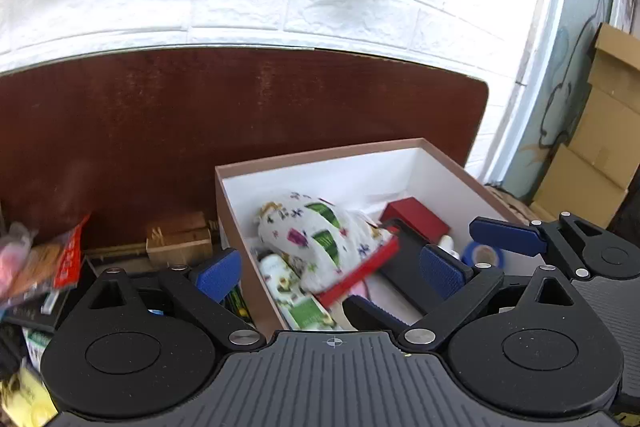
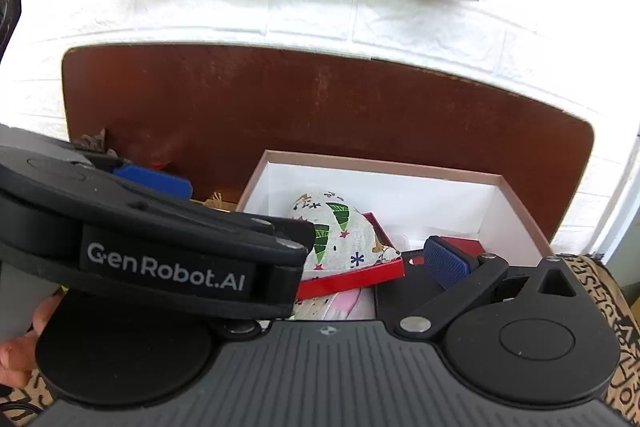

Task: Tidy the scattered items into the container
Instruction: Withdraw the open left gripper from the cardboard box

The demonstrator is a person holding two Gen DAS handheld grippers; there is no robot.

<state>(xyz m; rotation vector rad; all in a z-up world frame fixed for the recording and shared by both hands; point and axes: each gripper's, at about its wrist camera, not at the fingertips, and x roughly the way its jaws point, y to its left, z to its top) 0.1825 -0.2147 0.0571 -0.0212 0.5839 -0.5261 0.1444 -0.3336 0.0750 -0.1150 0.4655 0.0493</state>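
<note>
At the far left of the left wrist view, loose snack packets (image 1: 48,267) lie in a blurred heap on the bench (image 1: 240,115), a red-edged one leaning up to the right. Right of them a small wooden box (image 1: 179,239) sits against the outer left wall of the container (image 1: 320,155), an open brown cardboard box with white inner walls.

The left gripper (image 1: 331,273) is spread wide, its left blue pad outside the container wall and its right pad over the inside. Nothing is between the pads and neither presses on anything.

Inside the container, a green-printed carton (image 1: 298,297) lies along the left wall, its long axis running from the near edge toward the back. Over it rests a floral cloth pouch (image 1: 320,239), its long axis slanting from back-left to near-right. A flat red box lid (image 1: 360,277) leans under the pouch, long edge rising to the right. Further right are a dark red box (image 1: 416,219), a white bottle (image 1: 447,242) and a blue tape roll (image 1: 482,255).

The right gripper (image 1: 436,267) shows in that view at the lower right, jaws also wide apart and empty. In the right wrist view the left gripper's body covers the right gripper's left finger; the right pad (image 2: 446,263) hangs above the container's contents, touching none that can be made out.
</note>
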